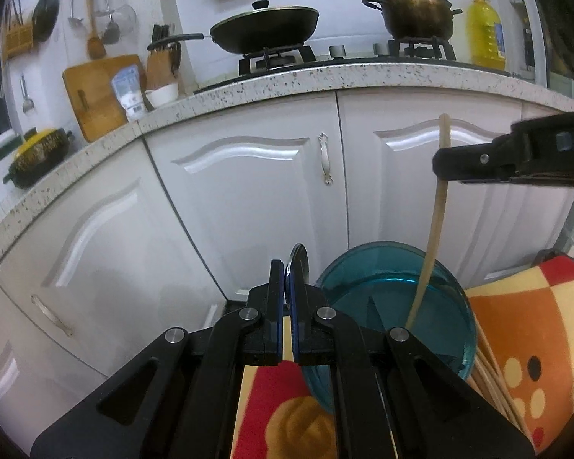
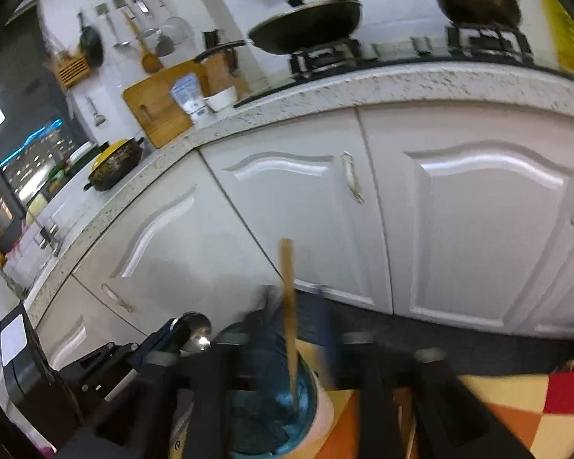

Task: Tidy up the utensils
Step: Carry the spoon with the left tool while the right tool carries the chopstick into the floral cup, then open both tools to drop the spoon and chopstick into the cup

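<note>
My left gripper [image 1: 287,283] is shut on a metal spoon [image 1: 299,264], whose bowl sticks up above the fingertips. It also shows at the lower left of the right wrist view [image 2: 197,331]. My right gripper [image 1: 445,164] is shut on a wooden chopstick [image 1: 434,225] and holds it upright with its lower end inside a blue glass container [image 1: 394,306]. In the blurred right wrist view the chopstick [image 2: 289,306] stands between my fingers over the blue container [image 2: 271,413].
Loose chopsticks [image 1: 493,382] lie on a red, orange and cream patterned cloth [image 1: 532,344] right of the container. White cabinet doors [image 1: 248,191] stand behind, under a speckled counter [image 1: 325,80] with a wok [image 1: 264,28] and a pot [image 1: 417,11].
</note>
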`<state>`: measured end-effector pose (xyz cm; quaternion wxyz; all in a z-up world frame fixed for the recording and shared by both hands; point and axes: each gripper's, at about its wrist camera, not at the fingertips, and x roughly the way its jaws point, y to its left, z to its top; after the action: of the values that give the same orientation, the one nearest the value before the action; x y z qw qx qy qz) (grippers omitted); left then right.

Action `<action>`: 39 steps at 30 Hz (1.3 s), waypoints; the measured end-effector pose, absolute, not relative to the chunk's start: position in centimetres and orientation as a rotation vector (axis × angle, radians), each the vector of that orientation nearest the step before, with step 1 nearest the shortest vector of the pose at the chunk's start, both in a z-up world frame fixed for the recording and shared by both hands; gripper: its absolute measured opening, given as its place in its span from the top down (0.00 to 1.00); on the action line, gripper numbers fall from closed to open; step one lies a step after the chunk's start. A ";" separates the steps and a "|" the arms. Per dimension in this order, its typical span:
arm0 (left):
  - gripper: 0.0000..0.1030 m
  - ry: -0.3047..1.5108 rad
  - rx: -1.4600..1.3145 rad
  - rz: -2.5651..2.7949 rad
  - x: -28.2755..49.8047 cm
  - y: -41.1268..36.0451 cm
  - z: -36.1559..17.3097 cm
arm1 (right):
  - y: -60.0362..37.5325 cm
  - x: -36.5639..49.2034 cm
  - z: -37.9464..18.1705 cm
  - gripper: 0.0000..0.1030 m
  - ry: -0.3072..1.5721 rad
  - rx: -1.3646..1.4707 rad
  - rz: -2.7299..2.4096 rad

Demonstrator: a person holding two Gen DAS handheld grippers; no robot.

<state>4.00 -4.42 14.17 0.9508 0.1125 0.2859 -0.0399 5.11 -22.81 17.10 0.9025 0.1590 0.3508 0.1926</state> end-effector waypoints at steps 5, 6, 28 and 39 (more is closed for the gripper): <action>0.94 0.630 0.186 -0.084 3.7 -3.9 14.3 | -24.0 3.1 16.8 0.52 0.734 0.330 0.389; 0.87 0.638 0.177 -0.087 3.5 -3.8 14.4 | -24.1 2.8 16.7 0.52 0.740 0.326 0.384; 0.52 0.637 0.069 -0.126 -2.9 -2.3 16.9 | -26.0 -5.6 15.6 0.52 0.792 0.246 0.298; 0.41 0.663 0.049 -0.236 -6.6 -3.7 16.6 | -29.5 -9.9 13.4 0.52 0.854 0.235 0.223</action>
<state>-6.59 -3.72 16.63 0.9385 0.0241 0.3245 -0.1155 -9.92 -29.54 13.42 0.8975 0.1132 0.4124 0.1075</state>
